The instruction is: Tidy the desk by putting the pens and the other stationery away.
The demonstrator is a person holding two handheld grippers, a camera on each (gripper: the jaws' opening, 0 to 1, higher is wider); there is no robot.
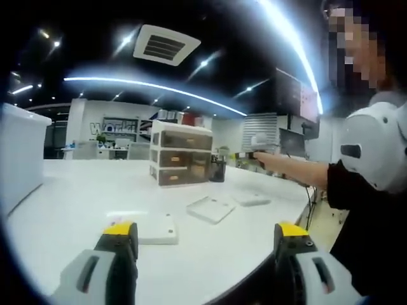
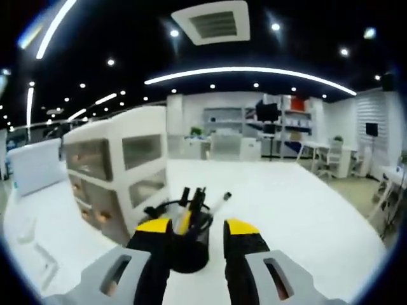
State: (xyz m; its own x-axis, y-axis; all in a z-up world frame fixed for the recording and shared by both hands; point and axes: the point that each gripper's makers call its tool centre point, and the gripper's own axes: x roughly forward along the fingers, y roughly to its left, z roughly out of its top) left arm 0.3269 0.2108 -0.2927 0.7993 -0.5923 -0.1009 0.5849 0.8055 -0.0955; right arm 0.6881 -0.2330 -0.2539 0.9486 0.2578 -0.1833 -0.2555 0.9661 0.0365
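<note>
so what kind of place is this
Probably an open-plan office or showroom: a long white desk with a drawer unit and pen cup, desks and shelving behind, and ceiling strip lights with an air vent.

Right gripper view: pen cup base hidden behind yellow-tipped jaws, pens inside blurred, count unclear. Drawer unit contents not readable through translucent fronts. Left gripper view: flat white items on desk too blurred to identify; white box cut off at left edge.
</note>
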